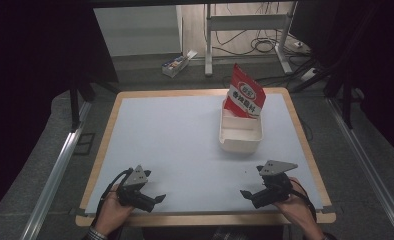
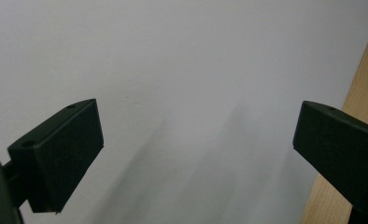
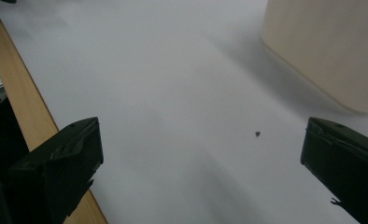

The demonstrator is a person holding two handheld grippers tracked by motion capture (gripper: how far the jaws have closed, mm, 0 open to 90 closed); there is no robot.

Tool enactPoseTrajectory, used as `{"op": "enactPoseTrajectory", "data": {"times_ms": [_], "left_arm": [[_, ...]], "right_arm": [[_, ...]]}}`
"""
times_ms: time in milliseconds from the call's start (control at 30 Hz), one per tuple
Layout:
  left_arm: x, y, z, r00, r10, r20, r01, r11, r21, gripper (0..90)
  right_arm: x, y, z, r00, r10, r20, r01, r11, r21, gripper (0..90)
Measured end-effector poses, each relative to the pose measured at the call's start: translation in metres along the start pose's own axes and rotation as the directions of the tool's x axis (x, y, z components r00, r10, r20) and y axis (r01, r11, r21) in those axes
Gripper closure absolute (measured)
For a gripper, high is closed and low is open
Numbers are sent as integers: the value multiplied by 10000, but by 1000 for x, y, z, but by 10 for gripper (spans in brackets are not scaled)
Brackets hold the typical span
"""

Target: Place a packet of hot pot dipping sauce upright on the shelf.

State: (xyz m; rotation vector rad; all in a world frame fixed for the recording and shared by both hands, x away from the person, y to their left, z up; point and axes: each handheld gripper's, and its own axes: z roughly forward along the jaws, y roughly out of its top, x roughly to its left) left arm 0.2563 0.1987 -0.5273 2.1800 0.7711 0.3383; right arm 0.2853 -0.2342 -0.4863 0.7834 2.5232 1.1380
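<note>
Much of the surroundings sits in deep shadow, and the print on the red and white pouch (image 1: 244, 92) is too small to read from the high view. The pouch stands tilted, its lower part hidden inside the far end of a cream rectangular tub (image 1: 240, 134), which looks like smooth plastic and rests on the right half of the tabletop (image 1: 175, 145). In the right gripper view only a rounded corner of that tub (image 3: 331, 51) appears, cut off by the frame. The tabletop is a matte pale sheet with a light wooden border showing at its edges. The left hand-held gripper (image 1: 157, 199) sits near the front left corner, held by a hand (image 1: 112, 212) partly cropped at the bottom; its black, blocky jaws stand wide apart with nothing between them. The right hand-held gripper (image 1: 245, 194) lies near the front right corner, well apart from the tub, its jaws likewise spread and empty. A tiny dark speck (image 3: 258, 134) lies on the sheet between the right jaws; what it is cannot be told. On the floor beyond the tabletop lies a small box (image 1: 175, 64), perhaps cardboard.
</note>
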Motion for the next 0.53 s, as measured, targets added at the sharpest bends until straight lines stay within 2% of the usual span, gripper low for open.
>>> {"op": "enactPoseTrajectory", "data": {"times_ms": [200,333,533], "left_arm": [[0,0,1,10000,9,16,-9,10000,49,16],[0,0,1,10000,10,10,-10,10000,79,16],[0,0,1,10000,-14,24,14,9999,109,17]], "right_arm": [[2,-8,0,9999,132,-83,-130,9998,153,0],[2,-13,2,9999,143,-70,-140,9990,436,0],[-1,-14,1,9996,278,41,-279,9989,384,0]]}}
